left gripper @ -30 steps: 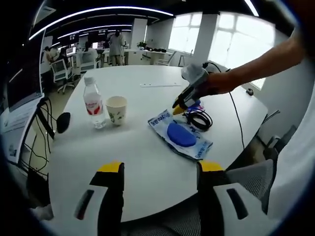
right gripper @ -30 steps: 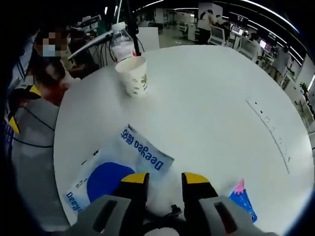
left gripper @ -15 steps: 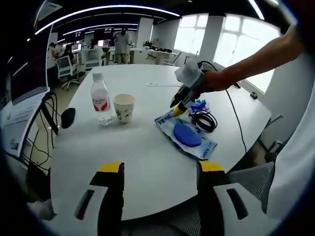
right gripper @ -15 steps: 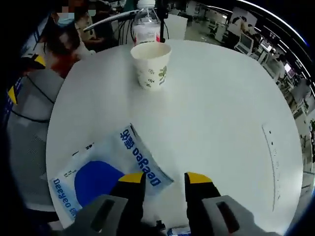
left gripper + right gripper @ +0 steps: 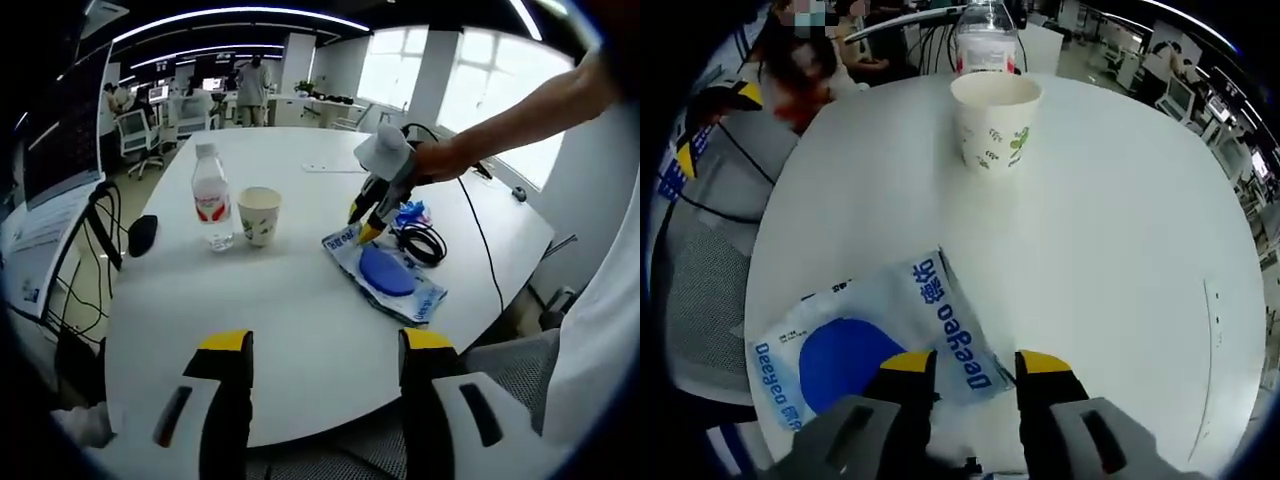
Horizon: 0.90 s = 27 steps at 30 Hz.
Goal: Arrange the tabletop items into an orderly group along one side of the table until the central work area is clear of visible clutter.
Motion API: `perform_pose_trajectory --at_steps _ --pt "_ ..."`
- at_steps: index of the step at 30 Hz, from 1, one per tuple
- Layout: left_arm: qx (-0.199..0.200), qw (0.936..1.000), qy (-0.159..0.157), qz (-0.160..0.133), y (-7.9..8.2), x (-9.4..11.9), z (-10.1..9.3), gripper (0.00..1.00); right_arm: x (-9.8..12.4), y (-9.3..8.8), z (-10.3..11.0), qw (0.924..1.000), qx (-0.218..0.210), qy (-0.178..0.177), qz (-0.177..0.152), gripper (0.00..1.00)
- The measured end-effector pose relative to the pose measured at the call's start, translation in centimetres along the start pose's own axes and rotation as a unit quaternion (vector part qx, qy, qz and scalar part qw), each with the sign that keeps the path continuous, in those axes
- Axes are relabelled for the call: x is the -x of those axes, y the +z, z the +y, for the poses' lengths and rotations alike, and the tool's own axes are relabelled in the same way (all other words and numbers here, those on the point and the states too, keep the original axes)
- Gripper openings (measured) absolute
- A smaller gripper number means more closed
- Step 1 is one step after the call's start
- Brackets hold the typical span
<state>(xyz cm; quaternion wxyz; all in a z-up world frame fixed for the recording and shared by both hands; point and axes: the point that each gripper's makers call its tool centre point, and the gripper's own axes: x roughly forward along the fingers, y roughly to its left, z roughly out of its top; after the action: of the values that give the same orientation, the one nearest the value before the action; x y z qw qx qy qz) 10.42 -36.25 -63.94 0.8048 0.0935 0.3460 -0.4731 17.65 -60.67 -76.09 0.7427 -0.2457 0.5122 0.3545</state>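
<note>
White laminate covers the round surface point(image 5: 300, 300) I am working over, set in a large open office with desks, chairs and strip lights behind and bright windows to one side. From the left gripper view I see the whole top: a wide bare stretch lies between my left gripper point(image 5: 318, 345) and the things, and the near edge curves just ahead of its jaws, which stand released with nothing between them. Toward the far side from there, the blue-and-white packet point(image 5: 385, 275) lies flat near the surface's edge, a coiled black cable point(image 5: 418, 240) just beside it, and a small blue wrapper point(image 5: 408, 213) beyond. A water bottle point(image 5: 212, 195) and paper cup point(image 5: 259, 215) stand upright together, well apart from the packet. My right gripper point(image 5: 364, 222) hovers at the packet's corner, held by a hand point(image 5: 445, 160).

The right gripper view shows the packet's printed lettering close up, my right gripper point(image 5: 973, 365) with its jaws parted, tips over the packet's corner, not clenched on it. Open white top runs from there to the cup point(image 5: 995, 120), the bottle point(image 5: 985, 35) just behind.
</note>
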Motion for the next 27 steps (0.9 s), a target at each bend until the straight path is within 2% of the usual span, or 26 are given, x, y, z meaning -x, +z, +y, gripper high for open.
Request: perform_pose_trajectory --at_steps 7,13,18,20,27 --pt "0.001 1.0000 0.001 0.000 0.0 0.1 -0.1 0.59 -0.1 0.0 0.5 0.9995 0.025 -0.009 0.015 0.29" --pt "0.003 1.0000 0.003 -0.001 -0.2 0.4 0.2 0.58 0.3 0.0 0.9 0.9989 0.039 -0.013 0.022 0.23" --pt "0.007 0.9999 0.006 -0.004 -0.3 0.8 0.4 0.58 0.4 -0.4 0.6 0.9993 0.023 -0.019 0.025 0.08" --pt "0.007 0.9999 0.007 -0.002 -0.4 0.8 0.4 0.57 0.2 -0.2 1.5 0.9998 -0.002 -0.001 0.018 0.01" --pt "0.004 1.0000 0.005 -0.002 -0.5 0.9 0.1 0.56 0.7 0.1 2.1 0.9989 -0.046 -0.008 -0.003 0.01"
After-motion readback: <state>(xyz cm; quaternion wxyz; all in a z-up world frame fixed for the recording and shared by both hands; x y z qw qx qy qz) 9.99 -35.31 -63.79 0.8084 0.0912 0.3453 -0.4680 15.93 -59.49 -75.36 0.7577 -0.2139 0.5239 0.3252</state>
